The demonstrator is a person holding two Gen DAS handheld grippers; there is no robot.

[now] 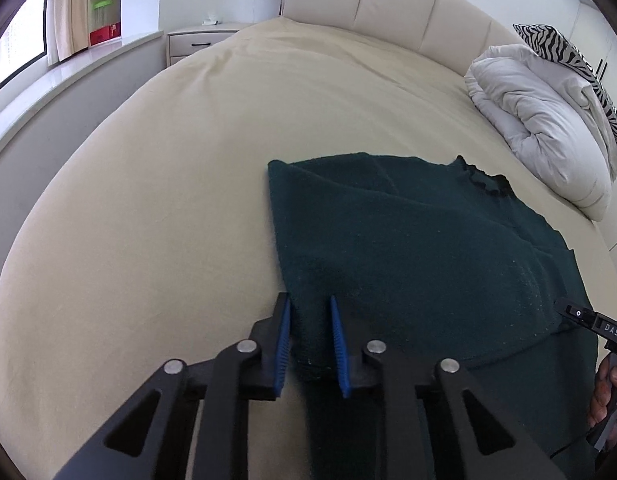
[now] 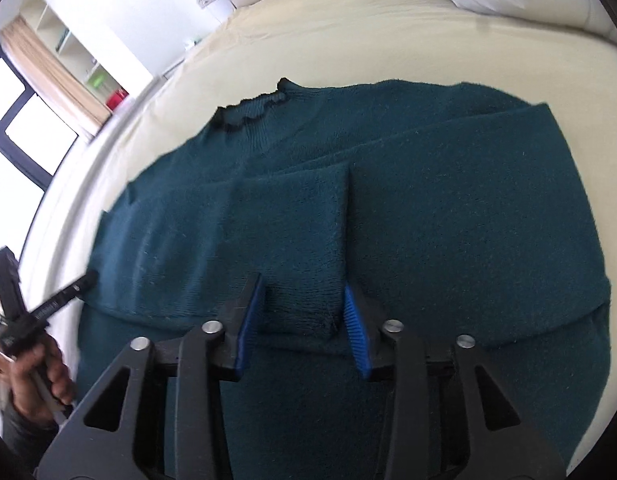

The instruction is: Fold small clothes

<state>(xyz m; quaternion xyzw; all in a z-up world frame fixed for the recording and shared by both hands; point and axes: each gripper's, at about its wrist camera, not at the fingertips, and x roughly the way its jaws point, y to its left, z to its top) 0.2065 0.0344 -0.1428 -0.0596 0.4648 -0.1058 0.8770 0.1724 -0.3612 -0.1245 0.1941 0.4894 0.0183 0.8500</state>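
Sweater (image 1: 408,240), dark green, is lying partly folded on the cream bed (image 1: 168,180) in the left wrist view, toward the right side, its frilled collar pointing far right. The left claw (image 1: 310,308) is straddling the sweater's near left edge, its blue pads apart and fabric sitting between them without being pinched. A white duvet (image 1: 548,120) is bunching at the far right beside a zebra pillow (image 1: 568,48).

In the right wrist view, the right claw (image 2: 304,292) is standing wide around a folded sleeve (image 2: 300,240) lying across the sweater's body. At the left edge, a hand (image 2: 40,376) is gripping the other tool.
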